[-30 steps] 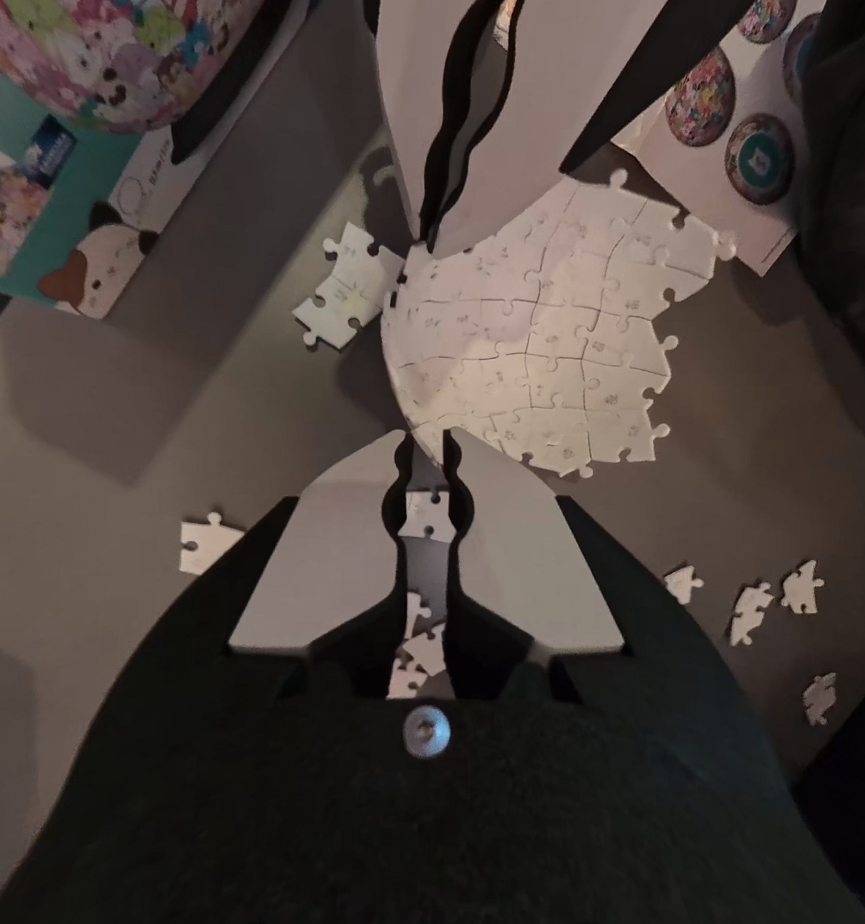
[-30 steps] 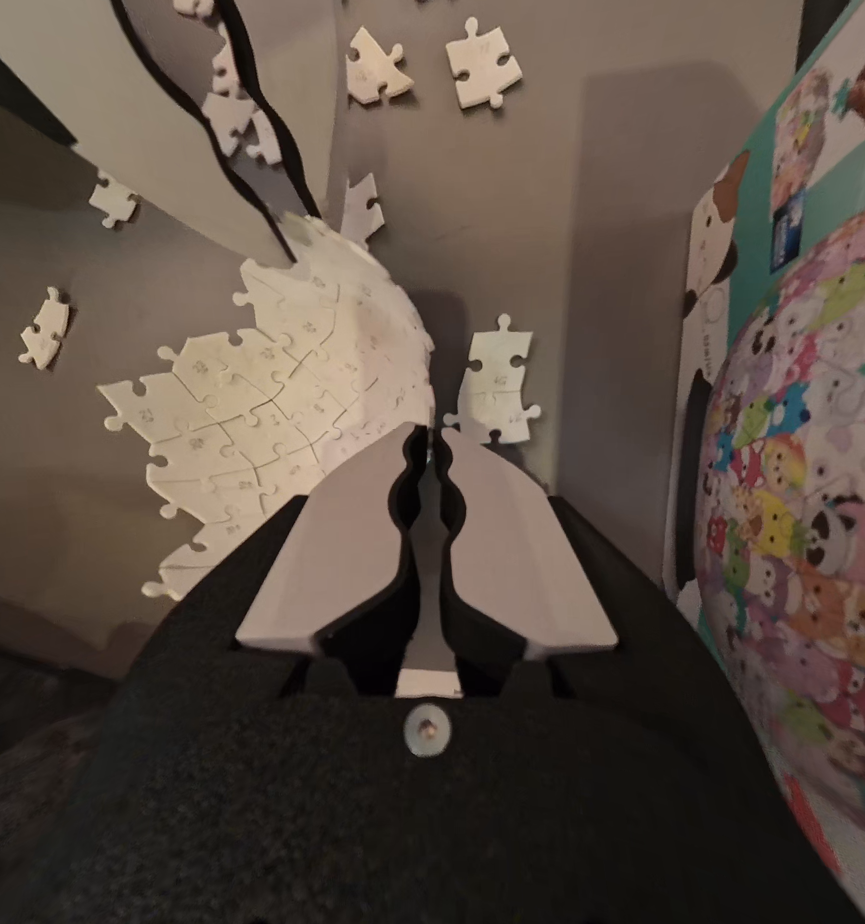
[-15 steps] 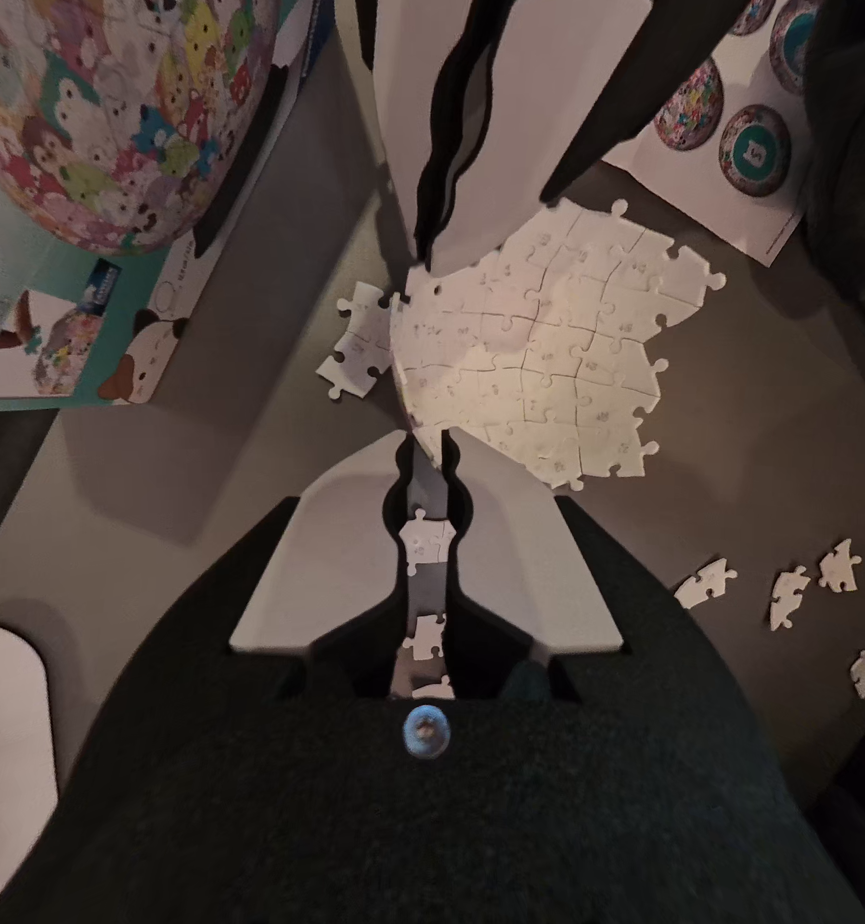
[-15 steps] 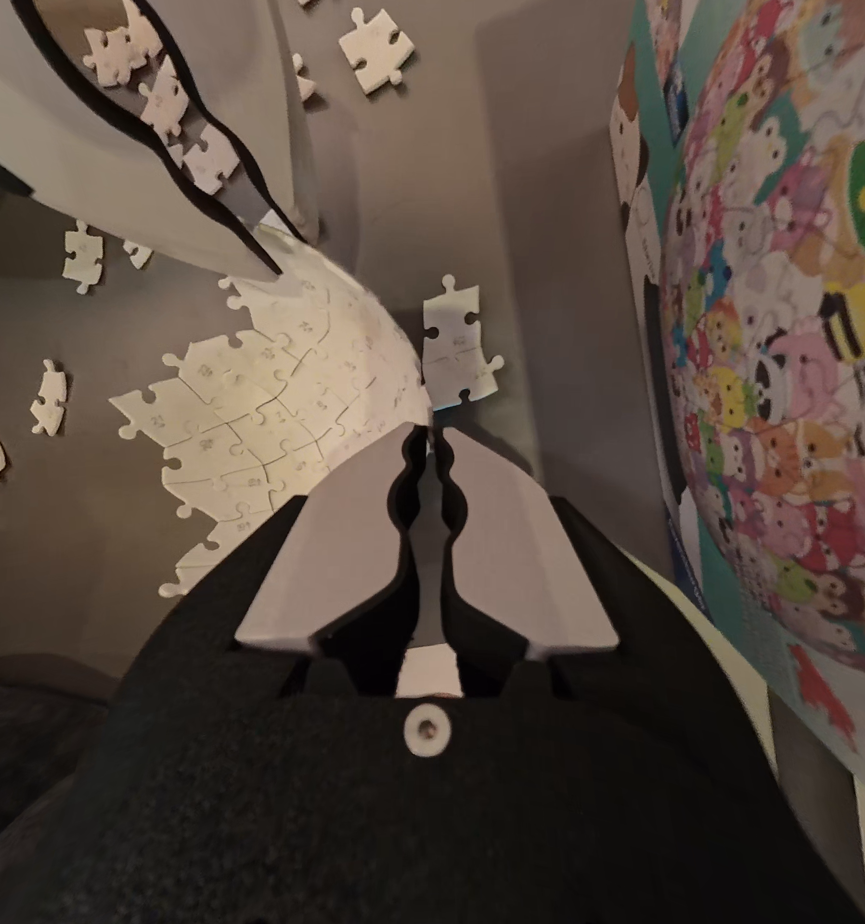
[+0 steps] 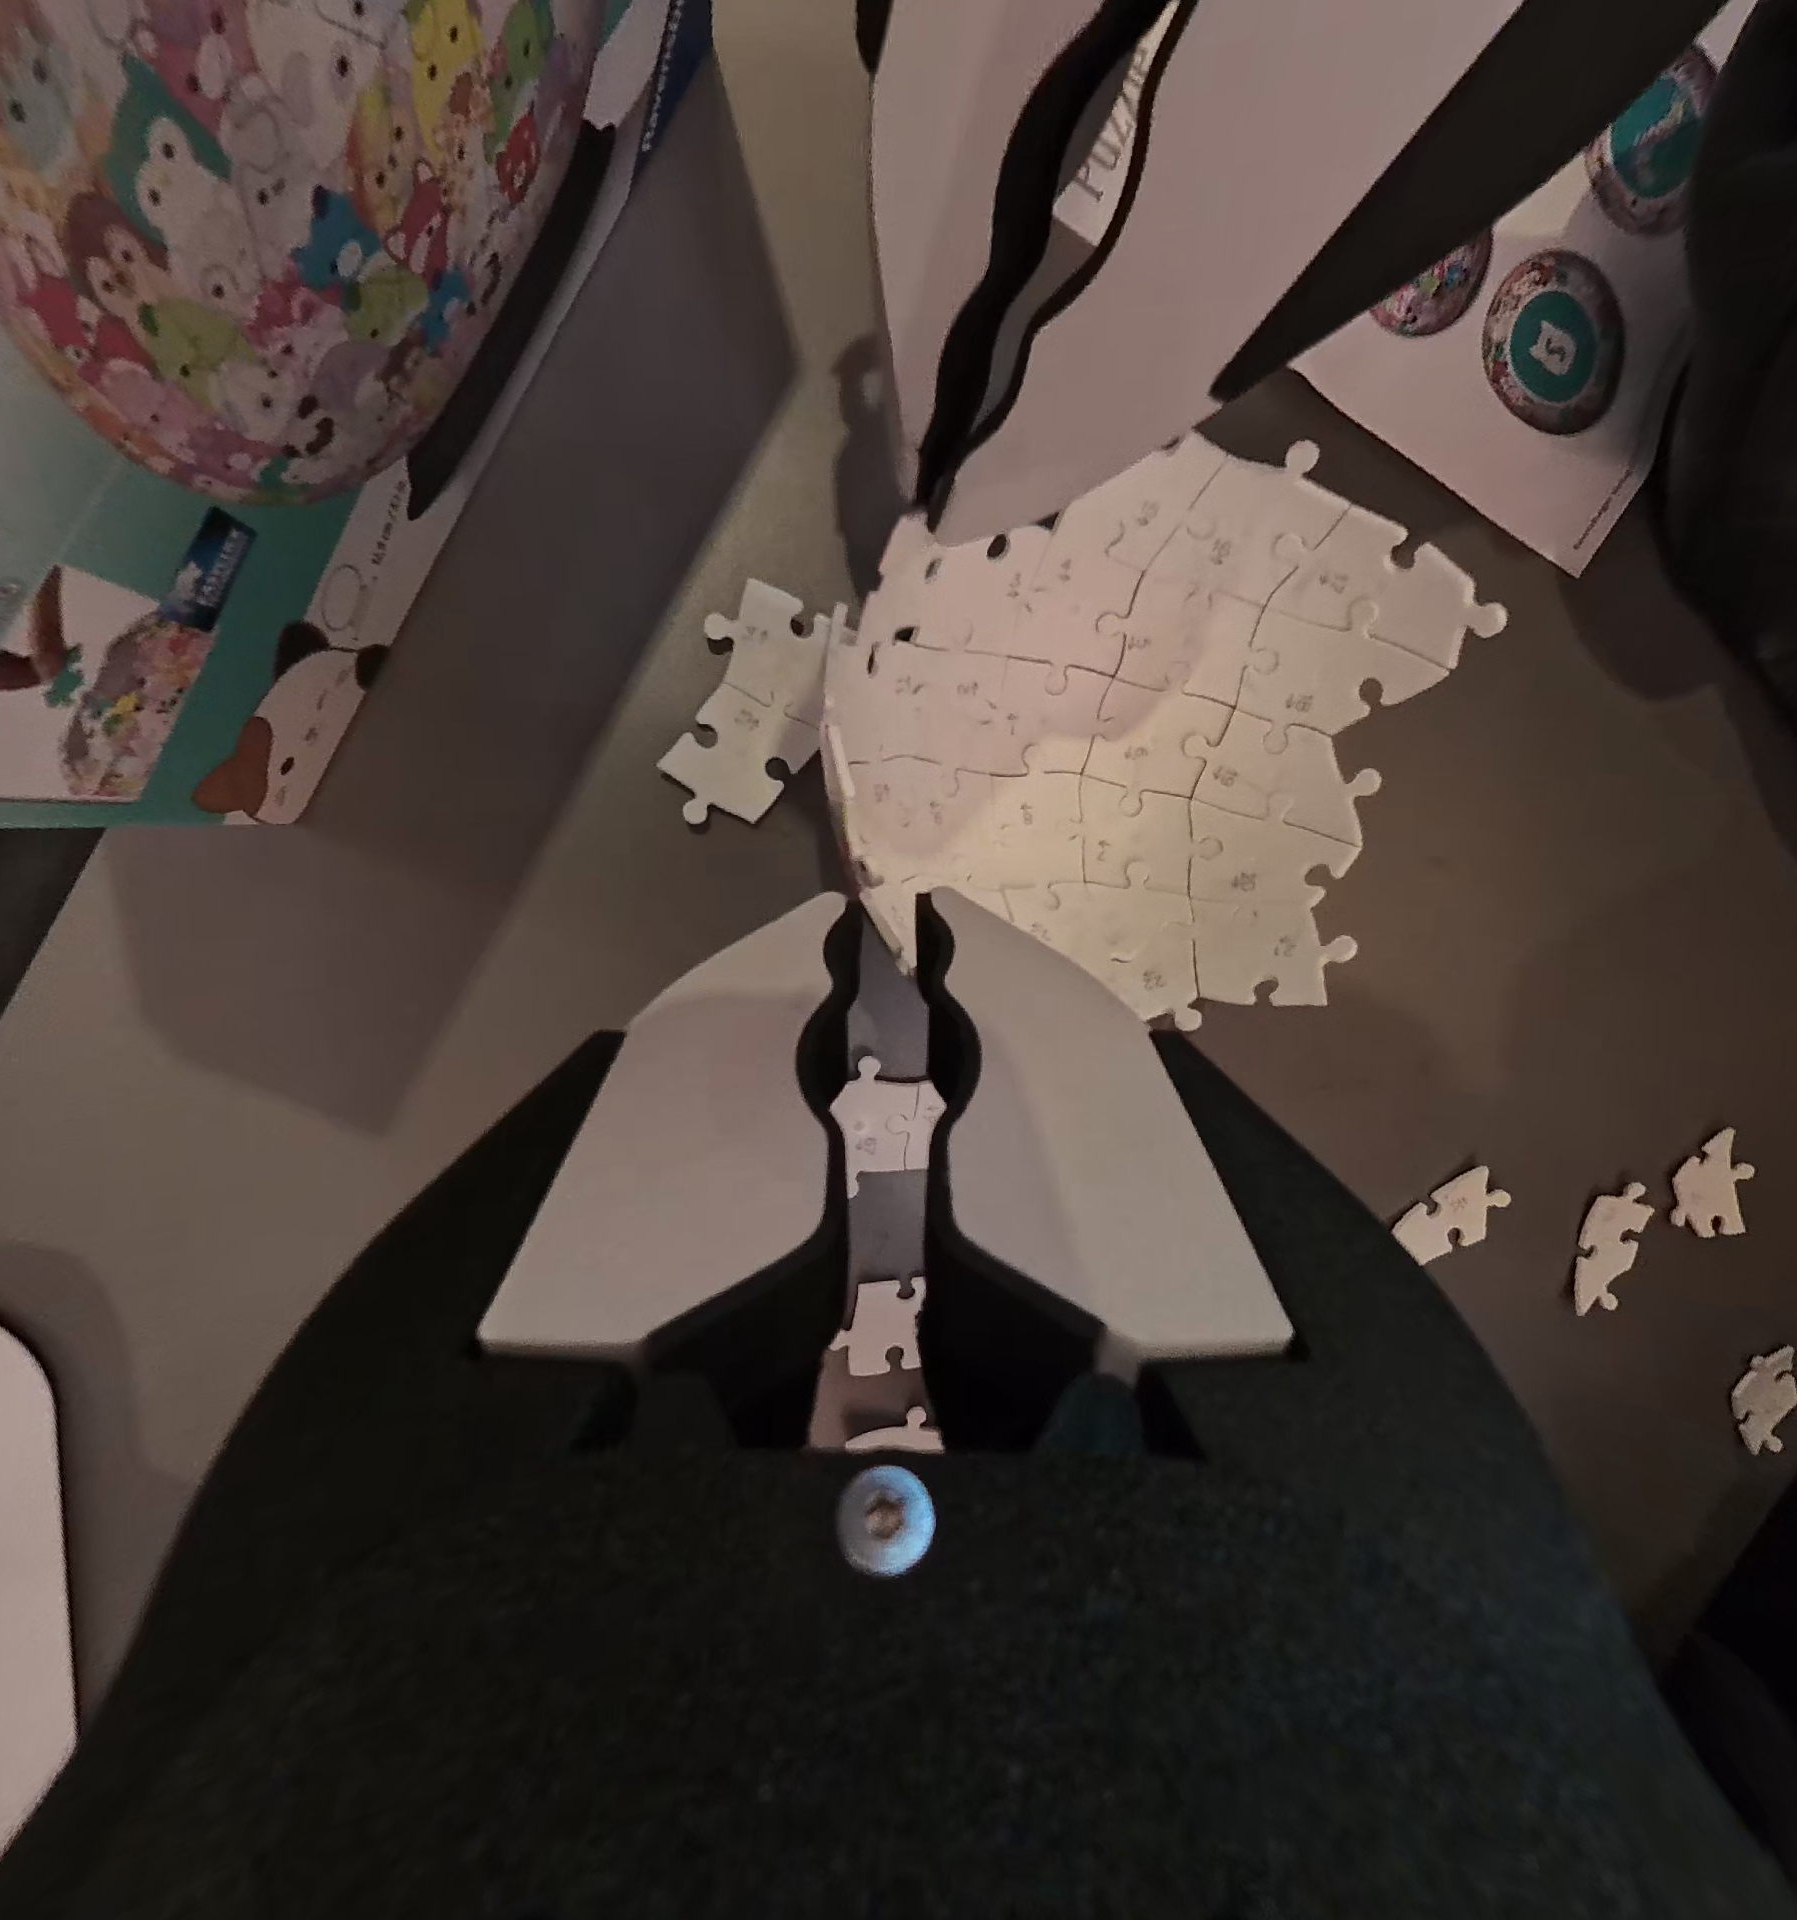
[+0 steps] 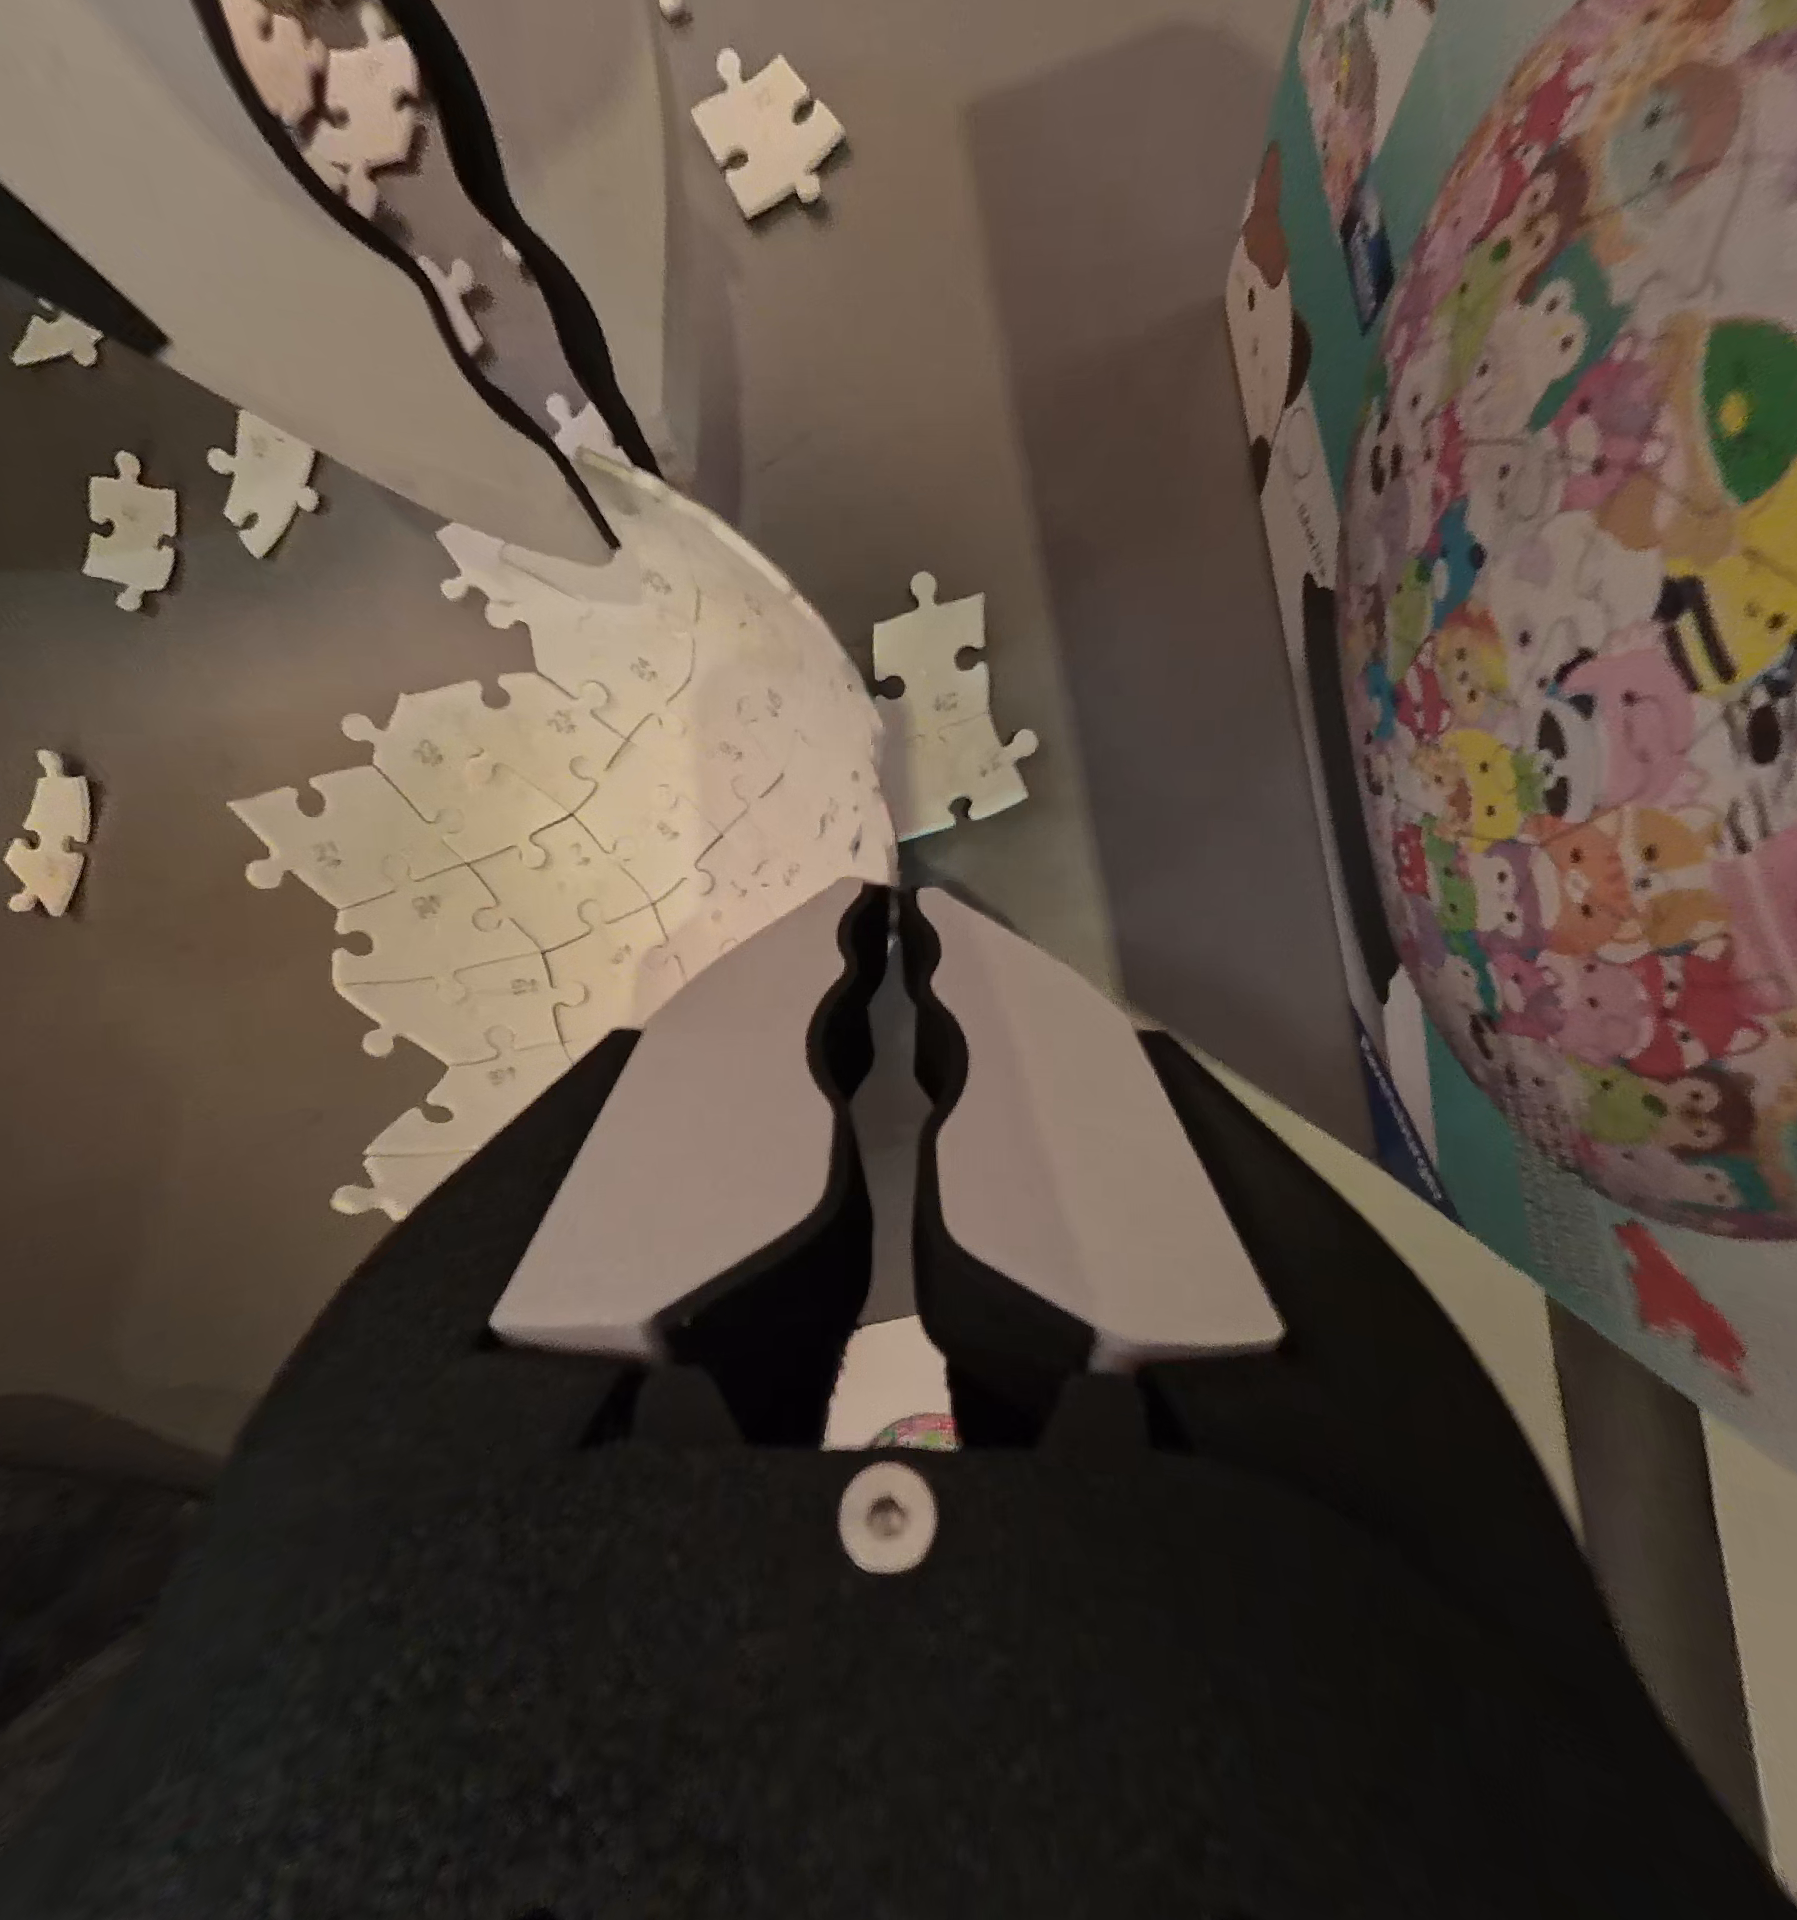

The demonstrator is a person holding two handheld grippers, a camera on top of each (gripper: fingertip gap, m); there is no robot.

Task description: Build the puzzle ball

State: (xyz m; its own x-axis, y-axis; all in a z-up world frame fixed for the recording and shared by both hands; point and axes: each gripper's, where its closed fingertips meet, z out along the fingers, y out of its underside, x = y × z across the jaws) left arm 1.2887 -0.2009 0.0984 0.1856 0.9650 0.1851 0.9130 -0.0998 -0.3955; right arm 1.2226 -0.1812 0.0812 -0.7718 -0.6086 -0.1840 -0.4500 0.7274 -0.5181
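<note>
Both my grippers, left (image 5: 886, 909) and right (image 6: 892, 896), have their fingers clenched on opposite rims of the curved, part-built puzzle ball shell (image 5: 1133, 727) above the tabletop (image 5: 354, 935); loose pieces (image 5: 1450, 1214) remain, so roughly half looks unbuilt.

I've swung both tongs toward the box (image 5: 198, 436); it fills more of each view now, and the shell (image 5: 1133, 748) sits lower against the two joined pieces (image 5: 748, 717).
</note>
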